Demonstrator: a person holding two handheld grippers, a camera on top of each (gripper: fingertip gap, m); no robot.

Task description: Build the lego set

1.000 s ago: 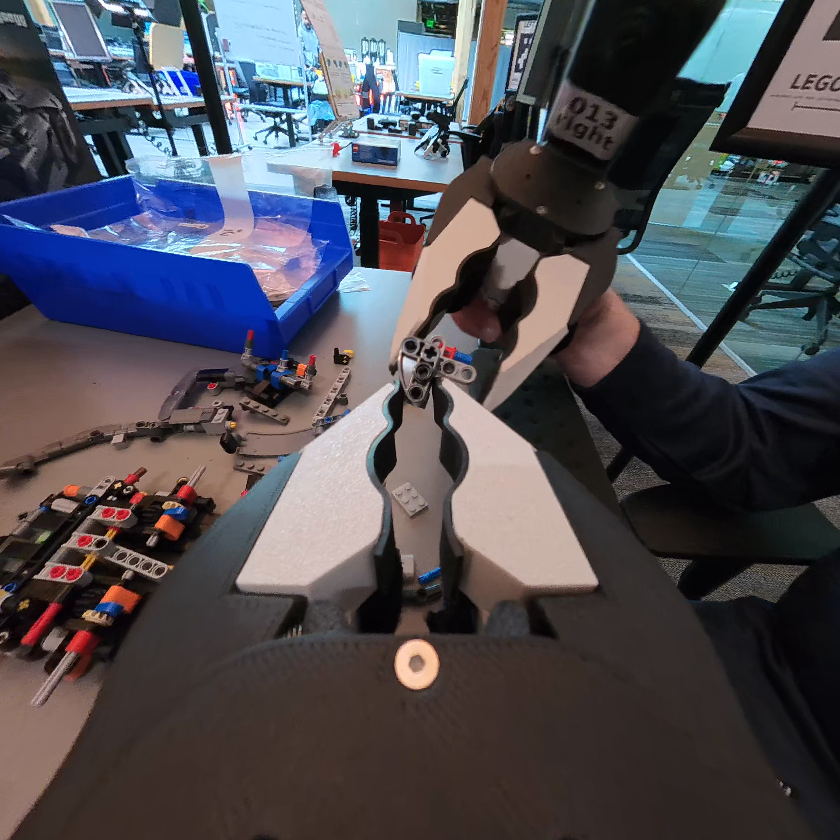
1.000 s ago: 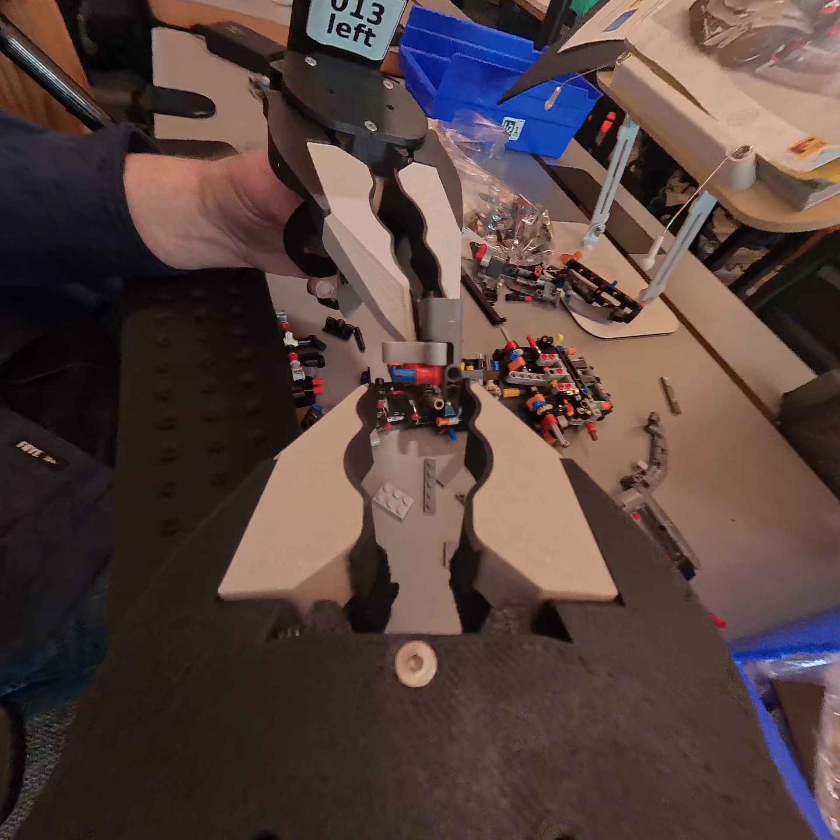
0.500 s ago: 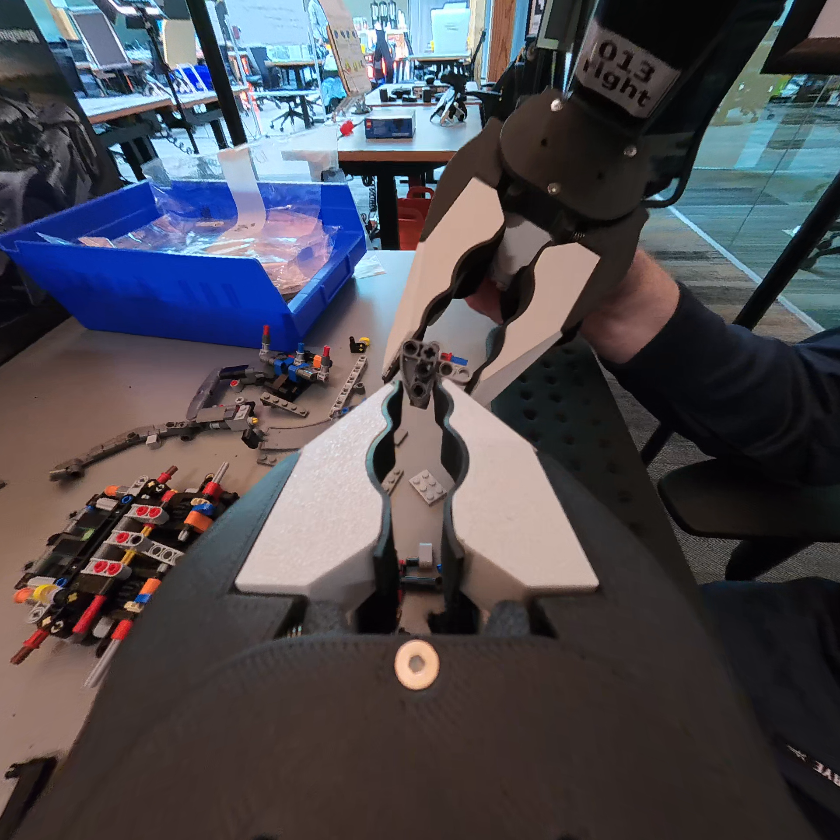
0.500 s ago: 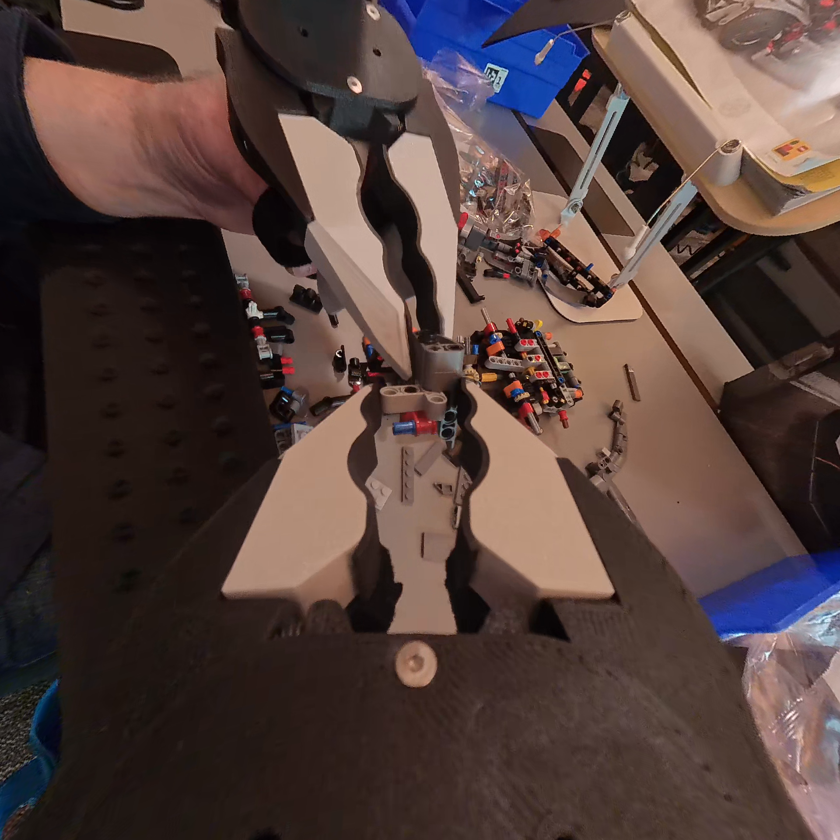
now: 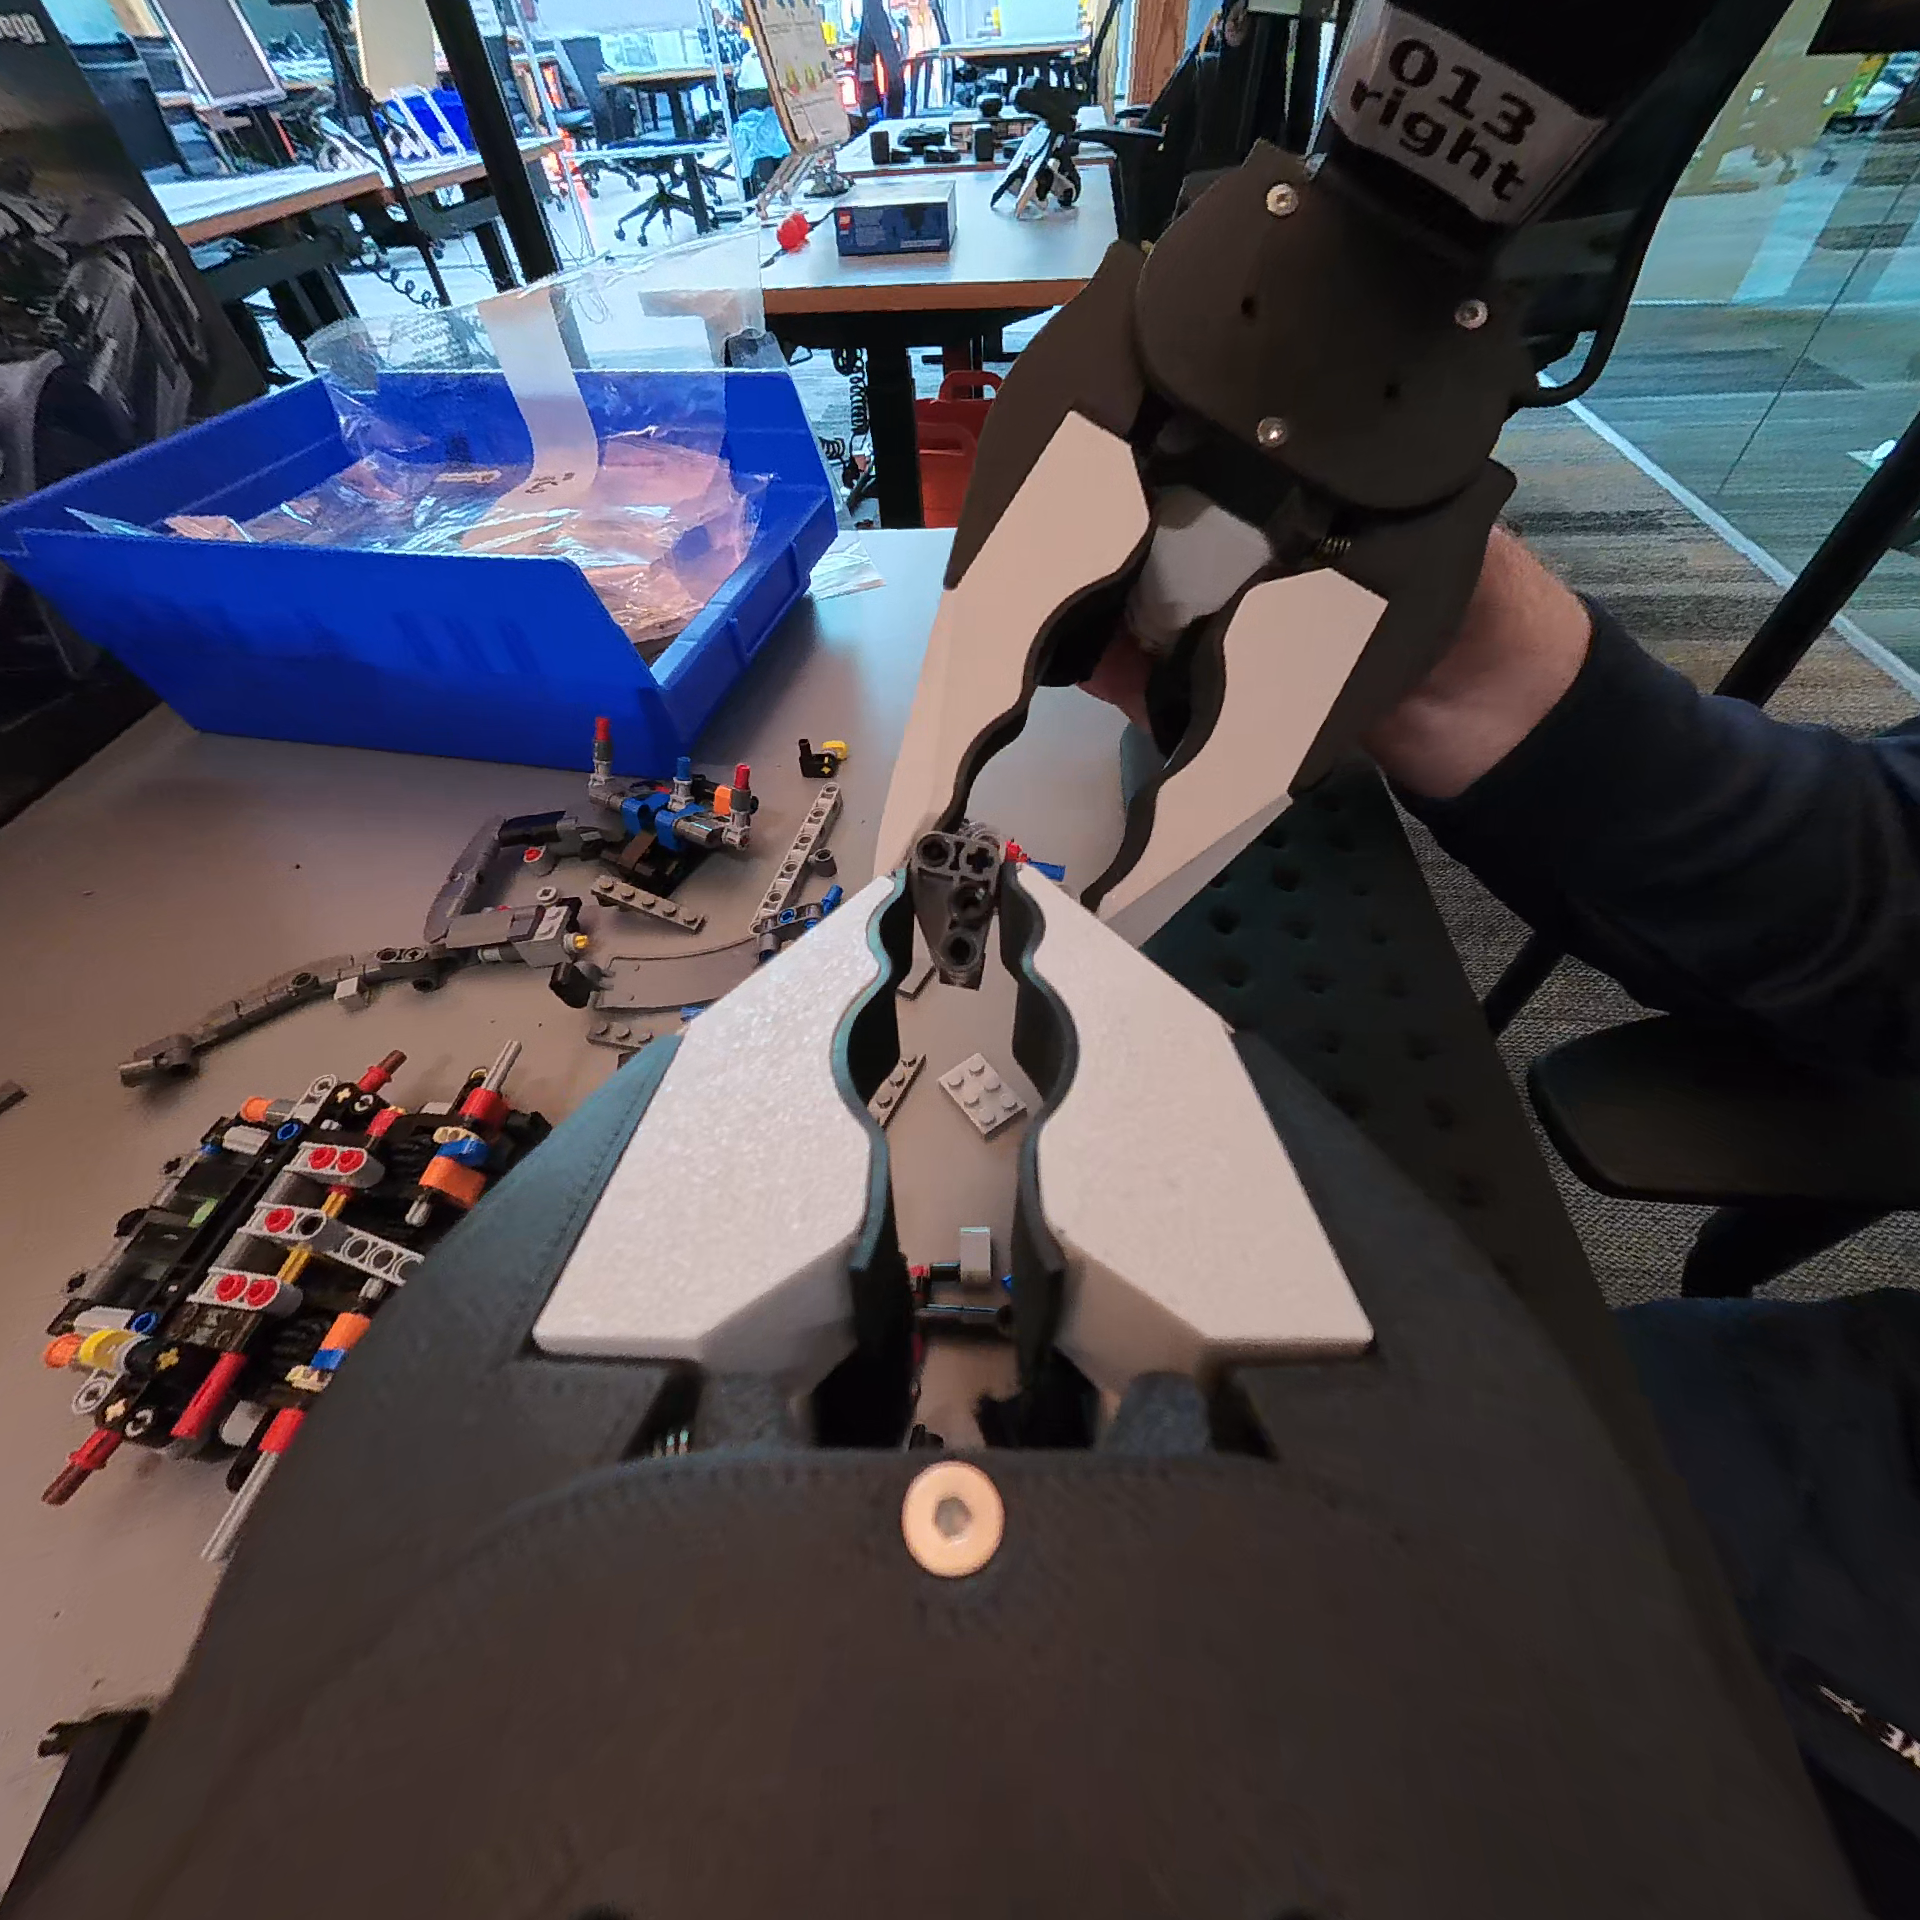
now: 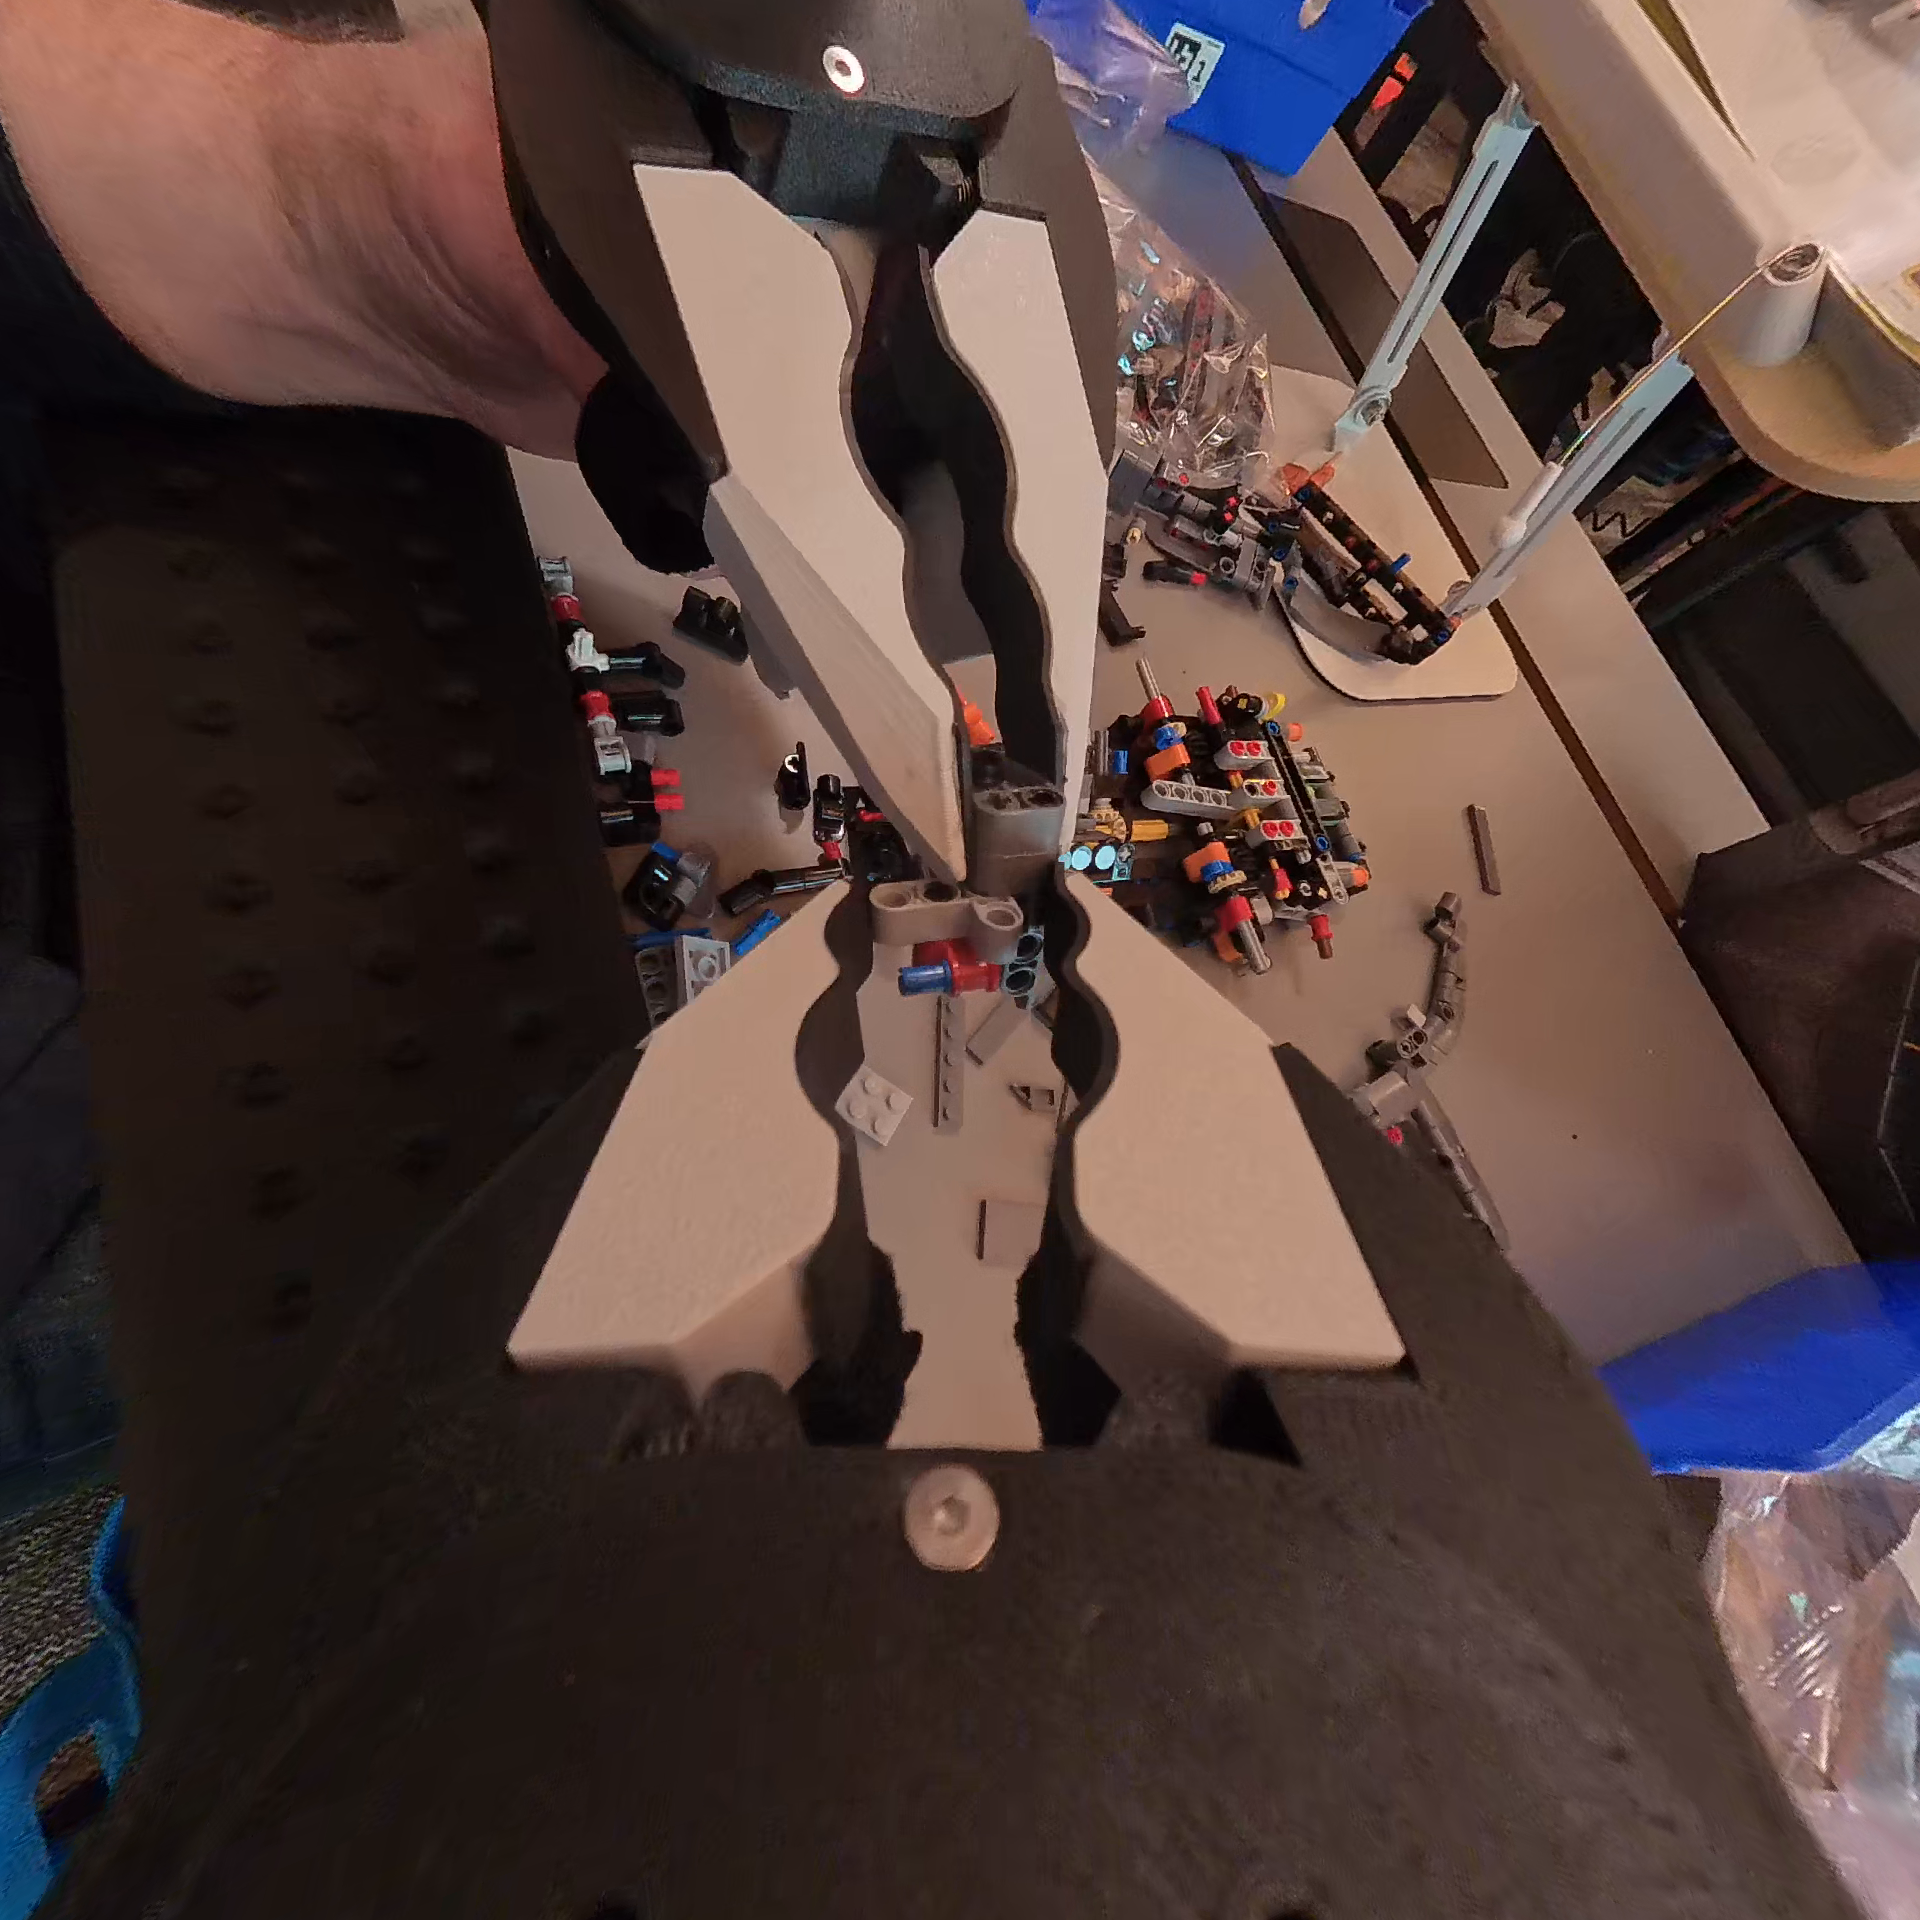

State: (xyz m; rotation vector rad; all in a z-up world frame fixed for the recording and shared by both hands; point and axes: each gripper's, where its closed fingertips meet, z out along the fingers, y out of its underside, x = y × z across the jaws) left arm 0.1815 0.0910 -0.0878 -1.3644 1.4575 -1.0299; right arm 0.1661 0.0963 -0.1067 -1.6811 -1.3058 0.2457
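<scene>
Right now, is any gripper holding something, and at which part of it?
The left gripper pinches a dark grey lego piece, fingertips on its two flat sides. The right gripper is open around the attached light grey beam and grips nothing.

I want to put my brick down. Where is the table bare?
Bare table lies between the blue bin and the long grey curved piece. Another bare strip lies right of the colourful black assembly. It is crowded with loose parts under the grippers.

Mid-frame, the left claw pinches a dark grey lego piece — right claw spread above, blue bin upper left.
</scene>
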